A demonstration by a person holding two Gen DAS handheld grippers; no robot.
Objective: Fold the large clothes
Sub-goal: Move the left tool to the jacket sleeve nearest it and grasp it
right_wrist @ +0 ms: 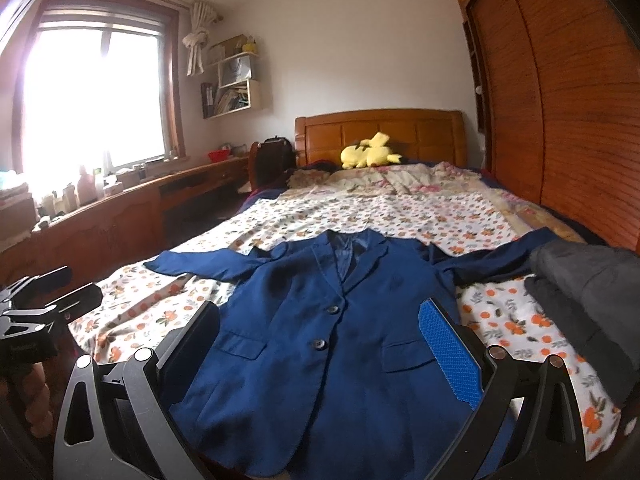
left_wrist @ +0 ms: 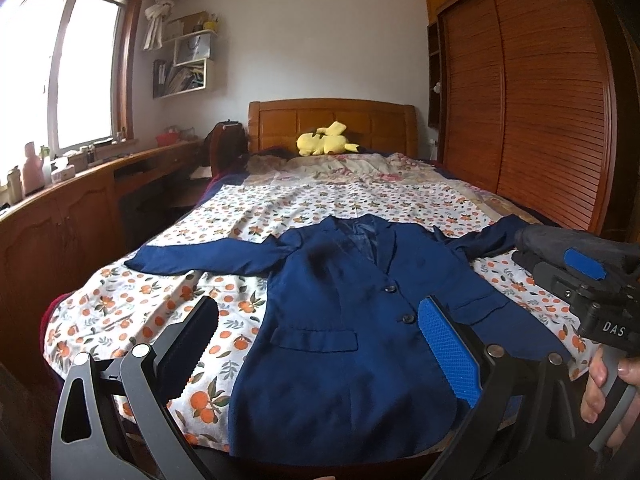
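A navy blue suit jacket (left_wrist: 340, 312) lies flat and face up on the bed, buttoned, sleeves spread out to both sides; it also shows in the right wrist view (right_wrist: 320, 344). My left gripper (left_wrist: 320, 320) is open and empty, held above the jacket's hem near the foot of the bed. My right gripper (right_wrist: 320, 320) is open and empty, held above the jacket's lower front. The right gripper's body (left_wrist: 600, 292) shows at the right of the left wrist view. The left gripper's body (right_wrist: 36, 320) shows at the left of the right wrist view.
The bed has an orange-print sheet (left_wrist: 152, 300). A pile of dark grey clothes (right_wrist: 588, 296) lies at the bed's right edge by the jacket's sleeve. A yellow plush toy (left_wrist: 326, 139) sits by the headboard. A wooden desk (left_wrist: 60, 216) runs along the left, a wardrobe (left_wrist: 540, 100) on the right.
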